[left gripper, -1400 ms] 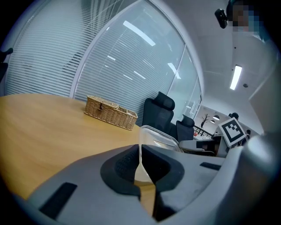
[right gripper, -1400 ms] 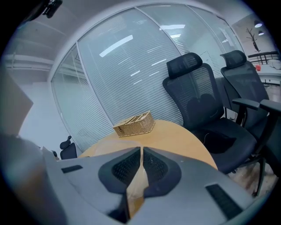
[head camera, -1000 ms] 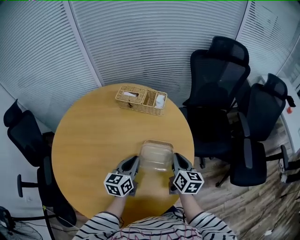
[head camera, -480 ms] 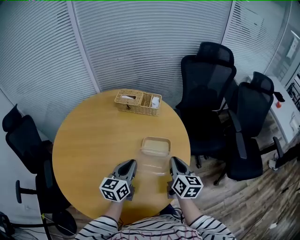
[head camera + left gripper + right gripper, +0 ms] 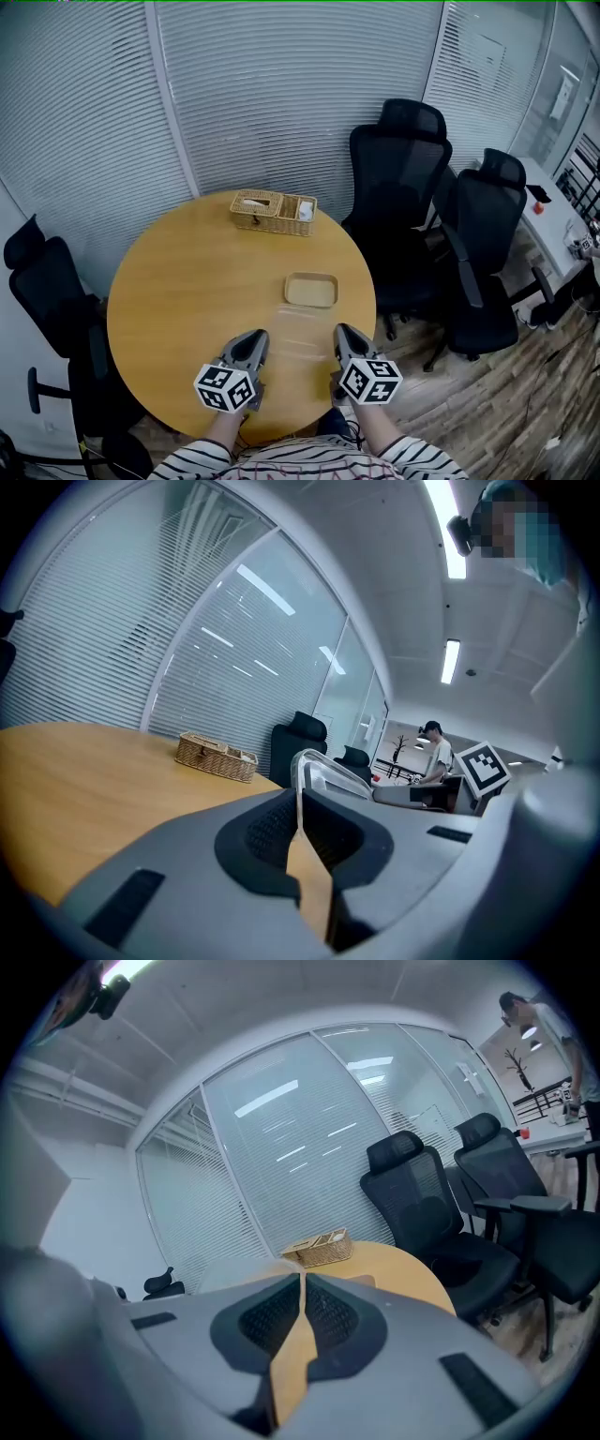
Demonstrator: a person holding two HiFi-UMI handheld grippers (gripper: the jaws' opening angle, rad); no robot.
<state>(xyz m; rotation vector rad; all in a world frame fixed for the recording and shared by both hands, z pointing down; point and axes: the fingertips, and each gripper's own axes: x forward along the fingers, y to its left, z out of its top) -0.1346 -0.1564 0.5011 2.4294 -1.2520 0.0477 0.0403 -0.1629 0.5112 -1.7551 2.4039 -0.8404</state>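
**Inspector A:** Head view first. Where does the work sit?

**Inspector B:** A clear lid hangs over the near edge of the round table, between the left gripper and the right gripper. The open container lies just beyond it, right of the table's middle. A wicker basket stands at the far edge.

**A:** Left gripper view?

**B:** The left gripper's jaws are pressed together, and the lid's rim rises from the seam. I judge the bite thin, on the edge only.

**A:** Right gripper view?

**B:** The same: the right gripper's jaws are closed, and the lid reaches in from the left as a pale sheet.

**A:** Handling advice?

**B:** In my judgement both grippers should move together and level. Pulling them apart or twisting one could spring the thin plastic out of so shallow a hold.

**A:** Any writing?

**B:** None that can be read. Each marker cube carries only black-and-white square patterns, and the lid, container and basket show no label.
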